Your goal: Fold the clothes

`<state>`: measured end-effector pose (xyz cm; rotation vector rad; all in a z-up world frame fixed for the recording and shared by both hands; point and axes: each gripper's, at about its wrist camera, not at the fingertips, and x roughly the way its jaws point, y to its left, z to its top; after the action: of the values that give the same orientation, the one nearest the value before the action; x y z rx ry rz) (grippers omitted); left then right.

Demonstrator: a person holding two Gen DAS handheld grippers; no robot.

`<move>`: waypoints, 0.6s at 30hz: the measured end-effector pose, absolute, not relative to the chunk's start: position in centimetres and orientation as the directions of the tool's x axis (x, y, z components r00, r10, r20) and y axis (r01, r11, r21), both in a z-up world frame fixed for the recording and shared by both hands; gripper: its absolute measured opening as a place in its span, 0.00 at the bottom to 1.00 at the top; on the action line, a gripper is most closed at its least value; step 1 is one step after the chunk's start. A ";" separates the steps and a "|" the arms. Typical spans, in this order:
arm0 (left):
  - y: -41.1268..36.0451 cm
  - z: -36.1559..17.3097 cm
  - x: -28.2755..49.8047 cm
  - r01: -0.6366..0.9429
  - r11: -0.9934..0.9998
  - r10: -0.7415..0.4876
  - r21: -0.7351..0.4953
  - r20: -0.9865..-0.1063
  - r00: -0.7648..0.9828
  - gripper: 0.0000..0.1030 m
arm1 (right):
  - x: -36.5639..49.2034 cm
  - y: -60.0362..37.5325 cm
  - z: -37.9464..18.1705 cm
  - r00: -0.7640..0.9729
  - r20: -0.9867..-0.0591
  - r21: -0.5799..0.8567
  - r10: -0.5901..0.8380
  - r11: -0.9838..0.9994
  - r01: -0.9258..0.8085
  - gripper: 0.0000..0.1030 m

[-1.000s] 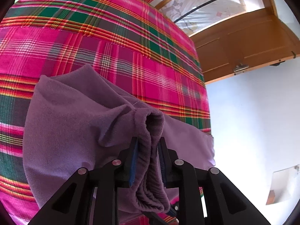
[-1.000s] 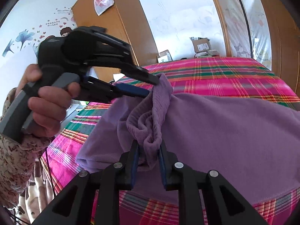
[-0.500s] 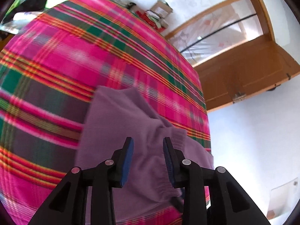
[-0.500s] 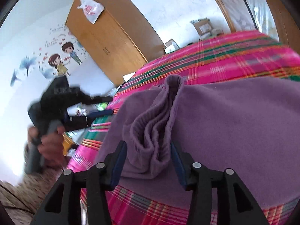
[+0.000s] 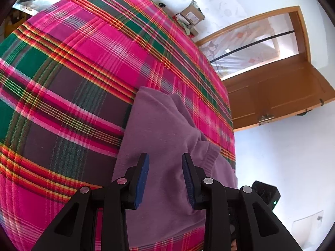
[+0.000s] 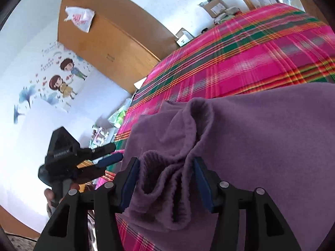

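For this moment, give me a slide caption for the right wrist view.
Right gripper open around the purple garment's bunched ribbed edge on the plaid bedspread.

Garment [image 5: 163,125] lies on bed [image 5: 73,73], lower centre of left wrist frame, near bed's right edge. Left tongs [image 5: 165,179] over it, bottom centre. Door [image 5: 278,92] right of bed, boxes [image 5: 190,18] top centre. Right wrist frame: right tongs [image 6: 165,179] straddle bunched cuff [image 6: 165,179] bottom centre; wardrobe [image 6: 108,41] upper left.

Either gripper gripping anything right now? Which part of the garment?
Nothing held. Left gripper is open above the purple knit garment; right gripper is open with the bunched ribbed hem lying loose between its fingers.
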<state>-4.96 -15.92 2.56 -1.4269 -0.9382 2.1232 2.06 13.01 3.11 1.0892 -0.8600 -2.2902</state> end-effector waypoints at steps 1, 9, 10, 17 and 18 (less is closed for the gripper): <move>-16.1 2.5 -4.9 0.030 -0.686 0.662 -0.727 -0.640 -0.390 0.33 | 1.8 13.4 3.0 -0.571 -0.517 0.712 -0.637 -0.691 0.126 0.53; -15.6 2.1 -4.8 0.017 -0.679 0.678 -0.734 -0.636 -0.368 0.33 | 0.8 16.1 1.2 -0.540 -0.446 0.833 -0.714 -0.552 0.041 0.53; -15.5 2.0 -4.8 0.015 -0.679 0.680 -0.734 -0.637 -0.364 0.33 | 0.6 16.2 1.0 -0.540 -0.453 0.832 -0.710 -0.555 0.031 0.53; -15.2 1.6 -4.6 0.013 -0.684 0.679 -0.730 -0.643 -0.354 0.33 | -1.6 14.4 1.2 -0.490 -0.541 0.771 -0.683 -0.636 0.035 0.51; -15.2 1.6 -4.6 0.012 -0.684 0.679 -0.729 -0.643 -0.353 0.33 | -1.7 14.0 1.2 -0.485 -0.553 0.762 -0.678 -0.647 0.035 0.50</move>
<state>-4.63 -15.19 1.57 -1.4478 -0.9117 2.0823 -1.73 14.02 1.21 1.2514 -0.9747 -2.1653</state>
